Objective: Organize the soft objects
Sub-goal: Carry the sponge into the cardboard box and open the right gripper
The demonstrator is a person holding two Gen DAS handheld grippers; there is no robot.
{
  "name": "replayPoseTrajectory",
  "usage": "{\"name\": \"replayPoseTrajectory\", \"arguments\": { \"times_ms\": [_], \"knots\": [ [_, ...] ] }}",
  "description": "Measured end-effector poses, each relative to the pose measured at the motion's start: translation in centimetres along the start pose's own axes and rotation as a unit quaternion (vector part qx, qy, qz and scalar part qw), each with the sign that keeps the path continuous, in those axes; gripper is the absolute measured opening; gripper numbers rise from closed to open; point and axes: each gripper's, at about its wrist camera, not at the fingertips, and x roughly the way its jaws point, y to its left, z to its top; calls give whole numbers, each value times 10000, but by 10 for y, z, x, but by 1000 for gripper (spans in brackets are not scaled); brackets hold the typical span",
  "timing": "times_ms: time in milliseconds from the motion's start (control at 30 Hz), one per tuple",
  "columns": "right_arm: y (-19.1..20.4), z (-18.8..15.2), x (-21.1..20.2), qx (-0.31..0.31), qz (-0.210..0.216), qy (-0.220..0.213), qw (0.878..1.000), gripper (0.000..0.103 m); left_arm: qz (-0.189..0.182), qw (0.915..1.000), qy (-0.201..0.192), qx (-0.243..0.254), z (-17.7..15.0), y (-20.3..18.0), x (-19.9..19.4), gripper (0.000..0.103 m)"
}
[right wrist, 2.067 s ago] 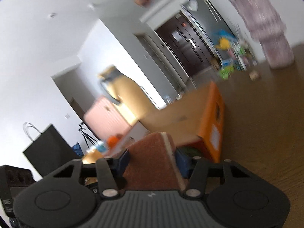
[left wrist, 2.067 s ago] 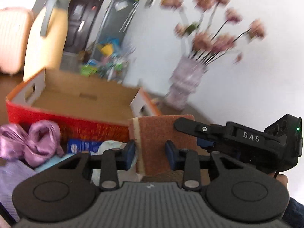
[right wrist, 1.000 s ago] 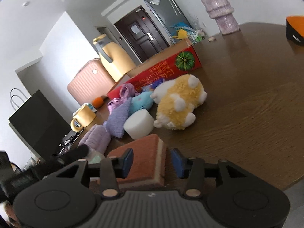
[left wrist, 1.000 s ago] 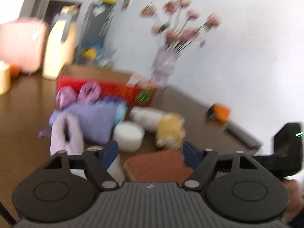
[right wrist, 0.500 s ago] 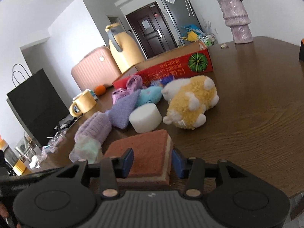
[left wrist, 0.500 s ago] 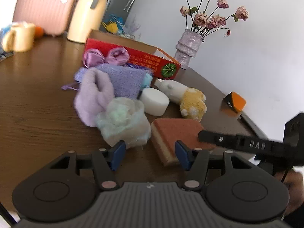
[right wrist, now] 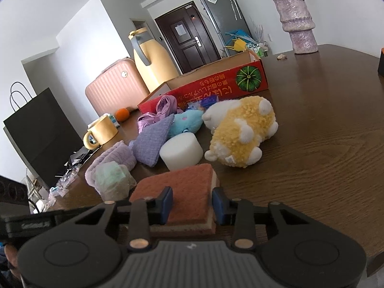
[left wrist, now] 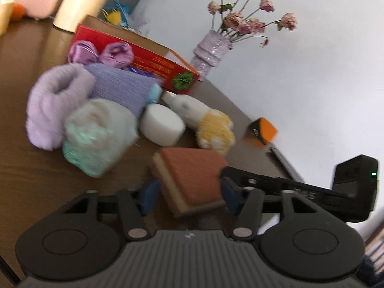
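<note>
A brown-topped sponge lies on the wooden table at its near edge. My right gripper has its blue pads on both sides of the sponge, touching it. My left gripper is open, its pads either side of the same sponge with gaps. Beyond lie a white foam cylinder, a yellow-and-white plush, a mint cloth ball, a lilac rolled towel, a purple pouch, a blue plush and a satin scrunchie.
A red cardboard box stands open behind the pile. A purple vase with dried roses stands at the back right, an orange-black block to the right. A yellow mug, an orange and a yellow thermos are at the left.
The sponge came down from beside the box onto the near table. My left gripper let go of it, opened wider and tilted; my right gripper stays around it.
</note>
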Motion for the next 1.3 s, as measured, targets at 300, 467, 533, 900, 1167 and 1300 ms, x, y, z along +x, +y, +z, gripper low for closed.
{"name": "replayPoseTrajectory", "arguments": {
  "times_ms": [300, 467, 533, 900, 1167, 1300],
  "knots": [
    [10, 1, -14, -117, -55, -119, 9998, 30, 63, 9996, 14, -287, -4, -8, -4, 26],
    [23, 41, -20, -358, 120, -449, 9983, 30, 49, 9994, -258, -206, 17, -21, -18, 26],
    [29, 79, -6, -441, 239, -569, 9971, 30, 26, 9991, -344, -228, 51, -20, -16, 26],
    [26, 311, 244, -252, 365, 270, 9987, 30, 841, 9959, -68, -337, 321, 91, 109, 26],
    [5, 334, 400, 184, 90, 1472, 9889, 28, 1901, 9791, 697, -199, 371, 177, 217, 28],
    [13, 332, 420, 63, 137, 1712, 9851, 29, 2289, 9695, 819, 302, 375, 176, 229, 36]
  ]
}}
